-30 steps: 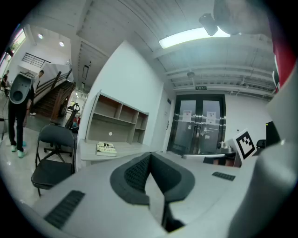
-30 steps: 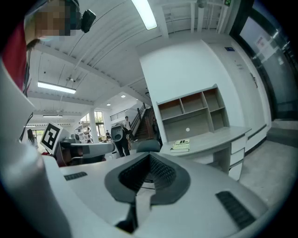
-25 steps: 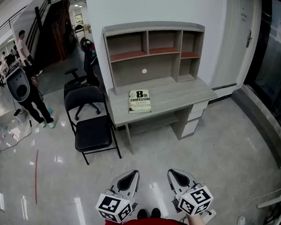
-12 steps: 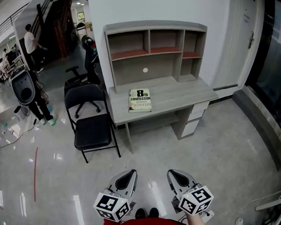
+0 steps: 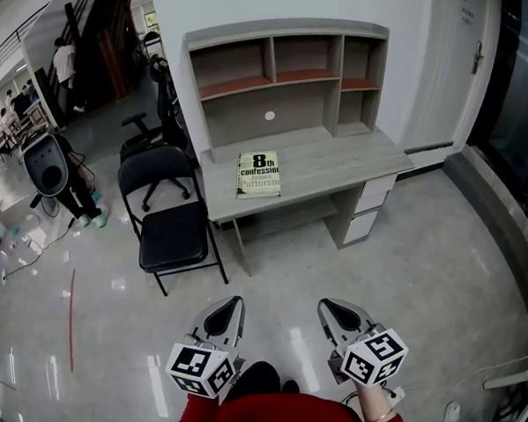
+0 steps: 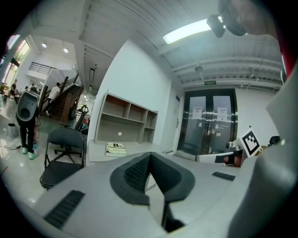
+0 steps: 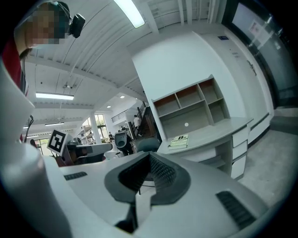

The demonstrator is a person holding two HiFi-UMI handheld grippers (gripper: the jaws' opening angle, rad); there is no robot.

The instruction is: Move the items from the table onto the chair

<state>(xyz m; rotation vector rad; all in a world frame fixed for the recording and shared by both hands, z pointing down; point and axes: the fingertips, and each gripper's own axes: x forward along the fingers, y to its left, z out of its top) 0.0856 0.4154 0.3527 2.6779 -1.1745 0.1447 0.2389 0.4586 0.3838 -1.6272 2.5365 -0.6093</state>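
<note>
- Grey wood-look boards make up the desk (image 5: 337, 170), which is set against the white wall (image 5: 405, 45) at the far side of the scene, and open shelves (image 5: 280, 70) are mounted along its far edge.
- One book (image 5: 259, 175) is laid flat, cover up, on the left part of the desk, close to its near edge.
- Just left of the desk a black folding chair (image 5: 170, 236) is placed, with its seat turned toward the near side. The book is not on it.
- Farther back, behind that chair, a black office chair (image 5: 153, 129) is parked.
- At the near edge of the head view the left hand-held gripper (image 5: 231, 303) is held low over the glossy floor (image 5: 419, 276), well apart from the desk. Its jaws are pressed fully together and nothing is gripped between them.
- To its right the right hand-held gripper (image 5: 327, 306) is held at the same height and is also pointed toward the desk. Its jaws are likewise closed tight on nothing.
</note>
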